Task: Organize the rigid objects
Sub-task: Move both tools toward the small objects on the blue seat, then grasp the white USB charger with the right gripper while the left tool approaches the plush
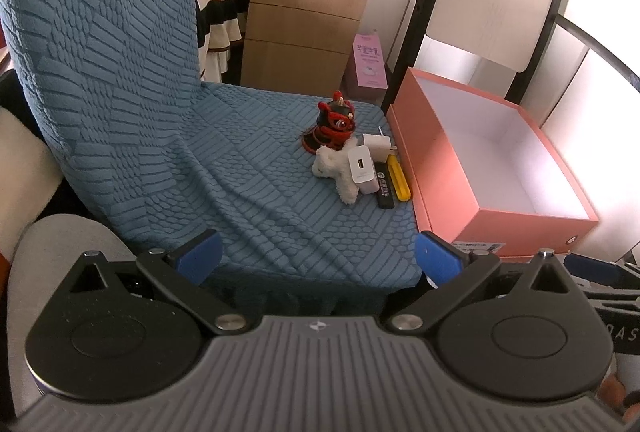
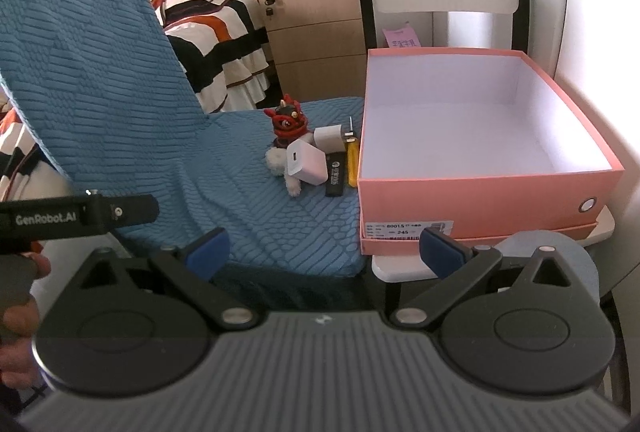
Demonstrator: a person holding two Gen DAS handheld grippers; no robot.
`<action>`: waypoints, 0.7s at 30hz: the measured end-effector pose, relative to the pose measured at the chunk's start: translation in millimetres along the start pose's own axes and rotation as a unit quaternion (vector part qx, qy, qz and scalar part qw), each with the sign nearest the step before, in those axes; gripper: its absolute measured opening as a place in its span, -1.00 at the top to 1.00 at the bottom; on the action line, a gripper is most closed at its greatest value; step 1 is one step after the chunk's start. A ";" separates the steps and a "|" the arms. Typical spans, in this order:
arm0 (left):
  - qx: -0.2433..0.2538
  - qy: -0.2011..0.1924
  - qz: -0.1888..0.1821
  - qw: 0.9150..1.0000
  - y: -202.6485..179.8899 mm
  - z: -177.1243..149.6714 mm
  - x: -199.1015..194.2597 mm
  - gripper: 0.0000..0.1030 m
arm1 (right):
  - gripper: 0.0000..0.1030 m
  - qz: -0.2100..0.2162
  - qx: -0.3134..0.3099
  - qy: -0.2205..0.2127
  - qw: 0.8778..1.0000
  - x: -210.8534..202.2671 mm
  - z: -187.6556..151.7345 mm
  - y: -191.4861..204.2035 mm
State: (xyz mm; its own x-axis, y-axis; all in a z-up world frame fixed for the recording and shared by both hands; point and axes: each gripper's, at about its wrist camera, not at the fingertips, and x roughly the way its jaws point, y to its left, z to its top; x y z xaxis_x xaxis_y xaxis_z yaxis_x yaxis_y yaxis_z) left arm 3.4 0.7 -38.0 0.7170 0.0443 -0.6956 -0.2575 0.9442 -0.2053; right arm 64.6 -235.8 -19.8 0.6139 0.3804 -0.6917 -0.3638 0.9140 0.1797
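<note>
On the blue-covered chair seat (image 1: pixel 256 184) lies a small pile: a red and black lion figure (image 1: pixel 334 122), a white plush toy (image 1: pixel 336 170), two white chargers (image 1: pixel 363 170) (image 1: pixel 377 147), a black stick (image 1: pixel 385 192) and a yellow-handled screwdriver (image 1: pixel 399 178). The pile also shows in the right wrist view, with the figure (image 2: pixel 289 126), front charger (image 2: pixel 306 162) and screwdriver (image 2: pixel 352 164). An open empty pink box (image 1: pixel 444 168) (image 2: pixel 472 192) stands right of the pile. My left gripper (image 1: pixel 318 258) and right gripper (image 2: pixel 324 252) are open and empty, well short of the pile.
A wooden drawer cabinet (image 1: pixel 304 20) stands behind the chair, with a striped bed (image 2: pixel 216 28) to its left. A pink carton (image 1: pixel 370 60) stands on the floor by the cabinet. The box sits on a white surface (image 2: pixel 400 268). The left gripper's body (image 2: pixel 80 214) shows at the right view's left edge.
</note>
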 end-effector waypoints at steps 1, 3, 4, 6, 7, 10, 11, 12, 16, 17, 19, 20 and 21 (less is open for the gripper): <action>0.000 0.000 0.000 1.000 0.0 0.0 0.0 -1.00 | -1.00 0.002 0.003 0.001 1.000 0.3 0.1 0.1; -0.002 -0.003 -0.001 1.000 1.0 -0.4 0.2 -1.00 | -1.00 0.008 0.005 -0.003 1.000 -0.7 0.6 0.4; -0.003 -0.004 -0.002 1.000 1.7 -0.7 0.7 -1.00 | -1.00 0.008 0.002 -0.004 1.000 -1.0 0.6 1.0; -0.005 -0.005 -0.003 1.000 3.6 -1.7 3.0 -1.00 | -1.00 0.008 -0.001 -0.004 1.000 -0.7 0.3 1.8; -0.005 -0.003 -0.003 1.000 4.3 -1.7 4.4 -1.00 | -1.00 0.009 -0.001 -0.003 1.000 -0.1 0.2 1.9; -0.010 -0.003 -0.006 1.000 6.5 -1.9 9.1 -1.00 | -1.00 0.015 0.001 -0.003 1.000 1.8 0.4 0.9; -0.010 -0.003 -0.011 1.000 7.4 -1.8 11.0 -1.00 | -1.00 0.020 0.002 -0.003 1.000 2.5 0.7 0.5; -0.014 0.000 -0.017 1.000 9.5 -0.7 13.7 -1.00 | -1.00 0.025 0.006 -0.002 1.000 3.0 2.0 -0.2; -0.021 -0.007 -0.011 1.000 15.4 4.7 22.2 -1.00 | -1.00 0.034 0.013 -0.007 0.999 4.6 7.2 0.5; -0.022 -0.008 -0.010 1.000 16.6 5.6 25.1 -1.00 | -1.00 0.036 0.011 -0.007 0.999 6.9 8.8 1.5; -0.025 -0.011 -0.008 1.000 19.9 6.4 31.8 -1.00 | -0.98 0.039 0.010 -0.007 0.999 11.6 10.9 2.9; -0.025 -0.013 -0.007 1.000 21.2 6.7 35.0 -1.00 | -0.95 0.042 0.009 -0.007 0.999 14.1 12.6 4.0; -0.025 -0.015 -0.006 1.000 22.7 7.2 38.7 -1.00 | -0.94 0.045 0.008 -0.007 0.999 17.1 14.3 4.8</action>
State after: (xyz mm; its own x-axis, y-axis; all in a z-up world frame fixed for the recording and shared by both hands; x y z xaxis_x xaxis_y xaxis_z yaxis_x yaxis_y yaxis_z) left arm 30.0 26.2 -64.6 0.7390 0.0429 -0.6724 -0.2804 0.9270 -0.2490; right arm 83.4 -222.9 -20.7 0.5881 0.4634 -0.6628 -0.4071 0.8778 0.2525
